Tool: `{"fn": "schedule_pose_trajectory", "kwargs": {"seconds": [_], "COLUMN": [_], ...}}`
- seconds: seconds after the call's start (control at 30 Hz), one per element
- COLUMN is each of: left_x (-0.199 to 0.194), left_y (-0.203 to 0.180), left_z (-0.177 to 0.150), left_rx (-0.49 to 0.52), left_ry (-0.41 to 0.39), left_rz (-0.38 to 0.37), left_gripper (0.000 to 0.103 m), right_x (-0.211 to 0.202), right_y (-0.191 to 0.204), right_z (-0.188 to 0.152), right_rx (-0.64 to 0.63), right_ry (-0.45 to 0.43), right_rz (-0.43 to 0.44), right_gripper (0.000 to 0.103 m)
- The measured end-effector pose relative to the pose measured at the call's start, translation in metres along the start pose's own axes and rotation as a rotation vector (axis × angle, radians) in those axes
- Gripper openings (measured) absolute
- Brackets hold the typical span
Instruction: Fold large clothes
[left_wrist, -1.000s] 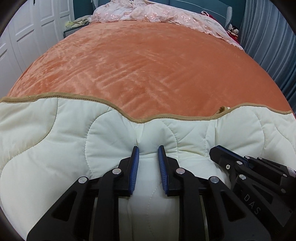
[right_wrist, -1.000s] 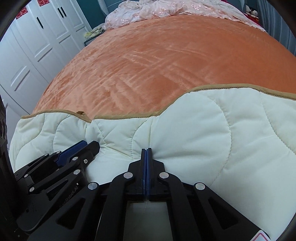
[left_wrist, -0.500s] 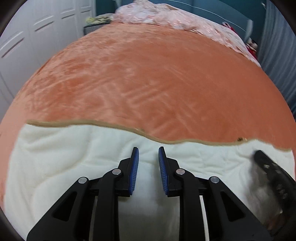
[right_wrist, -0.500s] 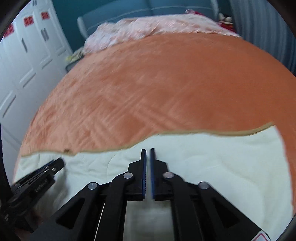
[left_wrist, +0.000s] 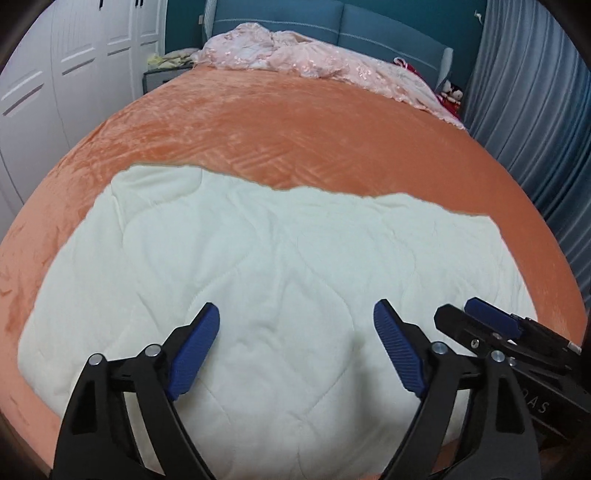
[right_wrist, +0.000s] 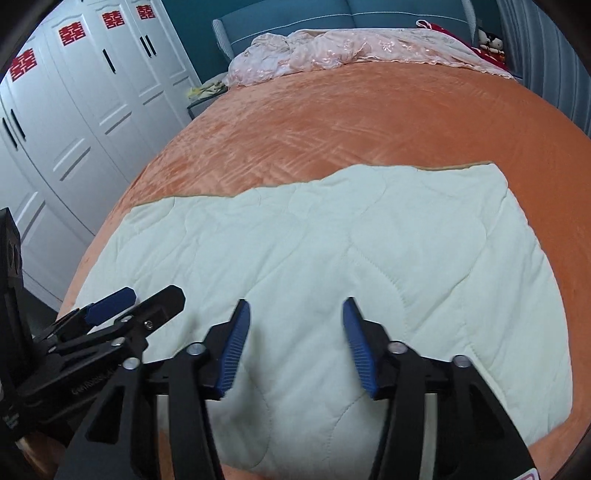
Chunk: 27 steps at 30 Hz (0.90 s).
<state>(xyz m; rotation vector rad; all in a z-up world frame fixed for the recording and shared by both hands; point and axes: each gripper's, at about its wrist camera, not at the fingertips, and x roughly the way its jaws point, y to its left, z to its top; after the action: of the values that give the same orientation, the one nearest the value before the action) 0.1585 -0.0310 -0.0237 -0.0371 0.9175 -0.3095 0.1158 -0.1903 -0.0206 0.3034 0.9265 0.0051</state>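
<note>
A cream quilted blanket (left_wrist: 266, 258) lies flat on the near part of the orange bedspread (left_wrist: 295, 125), its far edge trimmed in tan. It also shows in the right wrist view (right_wrist: 351, 236). My left gripper (left_wrist: 295, 332) is open and empty, raised above the blanket's near part. My right gripper (right_wrist: 295, 332) is open and empty too, above the blanket beside the left one. The right gripper also shows at the right of the left wrist view (left_wrist: 495, 325), and the left gripper at the left of the right wrist view (right_wrist: 122, 306).
A pink embroidered cover (left_wrist: 314, 55) is bunched at the bed's head by the blue headboard (left_wrist: 332, 18). White wardrobes (right_wrist: 92, 92) stand on the left. Blue-grey curtains (left_wrist: 535, 92) hang on the right. A nightstand (left_wrist: 162, 74) sits at the far left.
Both grippers opened wide, let go of the blanket and rose back. The blanket's folded edge now lies flat farther up the bed.
</note>
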Motion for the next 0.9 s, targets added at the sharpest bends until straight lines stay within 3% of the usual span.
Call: {"fn": "schedule_pose_trajectory", "kwargs": {"seconds": [0.1,0.27,0.6,0.77,0.9], "left_x": [0.015,0.026,0.036,0.023,-0.006], "left_y": [-0.001,-0.011,-0.016,-0.015,0.001], "left_z": [-0.013,-0.028,-0.04,-0.037,-0.043], "left_rx": [-0.001,0.102,0.106,0.075,-0.005], "left_ry": [0.028,0.005,-0.017,-0.003,-0.003], "left_rz": [0.015,0.072,0.12,0.108,0.091], "left_gripper": [0.073,0.07,0.07,0.068,0.064], "right_x": [0.012,0.031,0.04,0.025,0.004], "right_y": [0.0,-0.009,-0.006,-0.002,0.027], "right_z": [-0.009,-0.019,-0.032,-0.021,-0.023], "right_rx": [0.003,0.0,-0.063,0.015,-0.015], "right_ry": [0.016,0.032,0.001,0.023,0.011], "right_rz": [-0.012,-0.04,-0.098,-0.07,0.002], "right_gripper": [0.017,0.008,0.007,0.01,0.009]}}
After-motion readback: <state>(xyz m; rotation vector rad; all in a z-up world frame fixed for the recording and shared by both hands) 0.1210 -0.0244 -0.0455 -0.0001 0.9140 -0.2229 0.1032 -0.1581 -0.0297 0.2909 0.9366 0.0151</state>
